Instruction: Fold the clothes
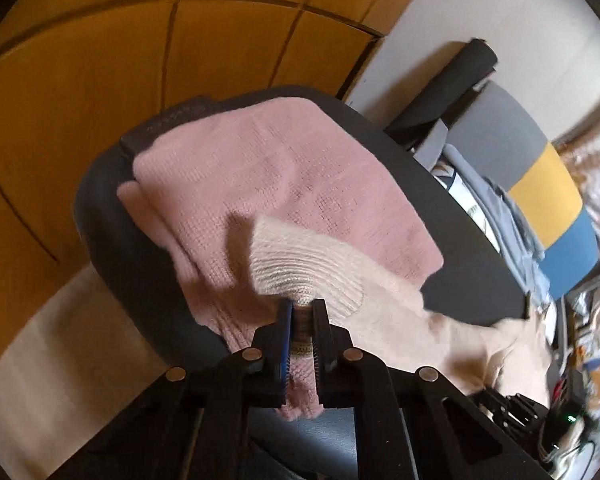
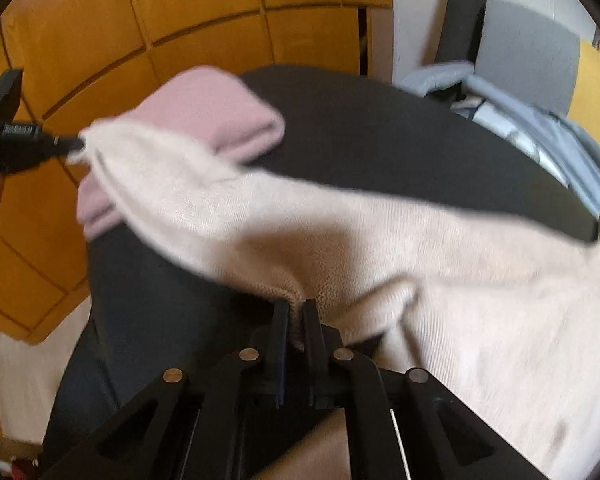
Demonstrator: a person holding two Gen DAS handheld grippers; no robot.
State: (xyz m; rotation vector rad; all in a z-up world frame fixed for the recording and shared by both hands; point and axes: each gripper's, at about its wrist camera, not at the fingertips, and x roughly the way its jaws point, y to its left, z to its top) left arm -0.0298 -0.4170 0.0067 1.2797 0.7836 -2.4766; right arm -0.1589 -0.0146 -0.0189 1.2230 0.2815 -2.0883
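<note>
Orange wall panels back the left wrist view, where a dark padded seat (image 1: pixel 100 216) carries a pink knit (image 1: pixel 268 184), already folded. The left tongs (image 1: pixel 303 312) pinch the ribbed edge of a cream sweater (image 1: pixel 324 264) lying over it. From the right wrist, the right tongs (image 2: pixel 296 312) are pressed together on a bunched fold of that sweater (image 2: pixel 380 248), which sags unfolded between both grips. One garment looks done; this one has barely begun, and grey clothes (image 2: pixel 540 136) wait behind.
</note>
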